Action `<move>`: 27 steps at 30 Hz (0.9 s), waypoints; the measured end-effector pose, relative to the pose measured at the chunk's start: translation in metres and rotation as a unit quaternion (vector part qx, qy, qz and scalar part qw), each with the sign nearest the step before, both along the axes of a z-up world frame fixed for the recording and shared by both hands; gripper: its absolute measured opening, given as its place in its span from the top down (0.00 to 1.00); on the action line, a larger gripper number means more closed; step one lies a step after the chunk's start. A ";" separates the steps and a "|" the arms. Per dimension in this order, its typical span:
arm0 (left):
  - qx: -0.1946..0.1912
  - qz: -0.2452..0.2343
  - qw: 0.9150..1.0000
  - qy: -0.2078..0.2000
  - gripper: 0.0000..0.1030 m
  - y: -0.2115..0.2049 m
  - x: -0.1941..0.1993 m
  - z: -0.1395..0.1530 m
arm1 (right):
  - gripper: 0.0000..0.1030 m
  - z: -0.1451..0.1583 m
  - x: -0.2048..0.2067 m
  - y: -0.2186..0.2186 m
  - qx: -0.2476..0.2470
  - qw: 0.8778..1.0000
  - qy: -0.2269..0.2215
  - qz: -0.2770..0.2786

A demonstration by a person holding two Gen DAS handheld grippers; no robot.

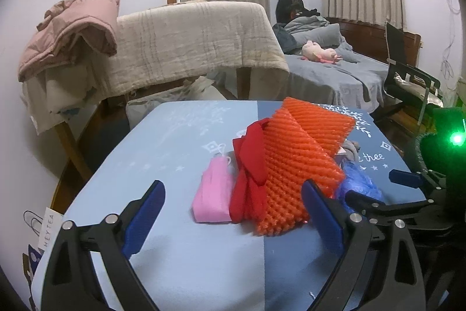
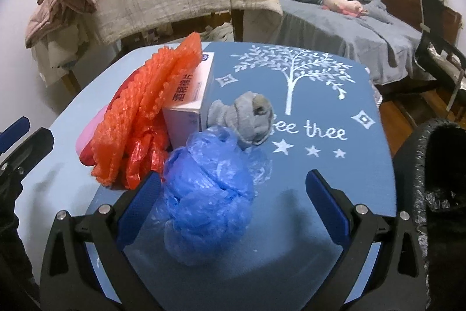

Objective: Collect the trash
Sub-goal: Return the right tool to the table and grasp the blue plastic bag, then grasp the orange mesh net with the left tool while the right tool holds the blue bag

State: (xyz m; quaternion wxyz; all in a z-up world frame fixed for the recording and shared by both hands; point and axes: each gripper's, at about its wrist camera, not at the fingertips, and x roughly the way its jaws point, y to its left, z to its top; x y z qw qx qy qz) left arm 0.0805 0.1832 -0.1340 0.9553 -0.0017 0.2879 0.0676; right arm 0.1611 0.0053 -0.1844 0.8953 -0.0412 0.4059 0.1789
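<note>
Left wrist view: the left gripper (image 1: 233,200) has its fingers apart and holds nothing. Ahead of it on the blue counter (image 1: 180,142) lie a pink mask (image 1: 212,194), a red bag (image 1: 250,174) and orange foam netting (image 1: 297,162), all touching.

Right wrist view: the right gripper (image 2: 233,188) is spread wide around a crumpled blue plastic bag (image 2: 204,194) without clamping it. Behind the bag sit a grey sock (image 2: 244,115) and a white box (image 2: 189,98). A black-lined bin (image 2: 437,165) stands at the counter's right edge.
</note>
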 end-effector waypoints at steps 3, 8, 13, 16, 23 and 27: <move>-0.003 0.000 1.000 0.002 0.10 0.000 0.002 -0.002 | 0.25 -0.005 0.002 0.005 0.001 1.000 0.019 0.018; -0.005 -0.005 1.000 0.004 0.10 -0.003 0.003 -0.003 | 0.55 -0.007 0.000 0.013 0.016 0.998 0.036 0.053; -0.005 -0.011 1.000 0.003 0.10 -0.007 0.003 -0.001 | 0.60 -0.001 -0.005 0.007 0.026 0.997 0.032 0.058; -0.008 -0.016 1.000 0.001 0.10 -0.012 0.004 0.002 | 0.60 0.011 -0.011 -0.003 0.030 0.998 0.018 0.054; -0.012 -0.032 0.999 -0.008 0.12 -0.030 0.010 0.005 | 0.59 0.031 -0.014 -0.030 0.033 0.999 -0.002 0.025; -0.017 -0.039 0.999 -0.008 0.16 -0.042 0.017 0.004 | 0.59 0.036 -0.014 -0.044 0.031 0.999 -0.009 0.012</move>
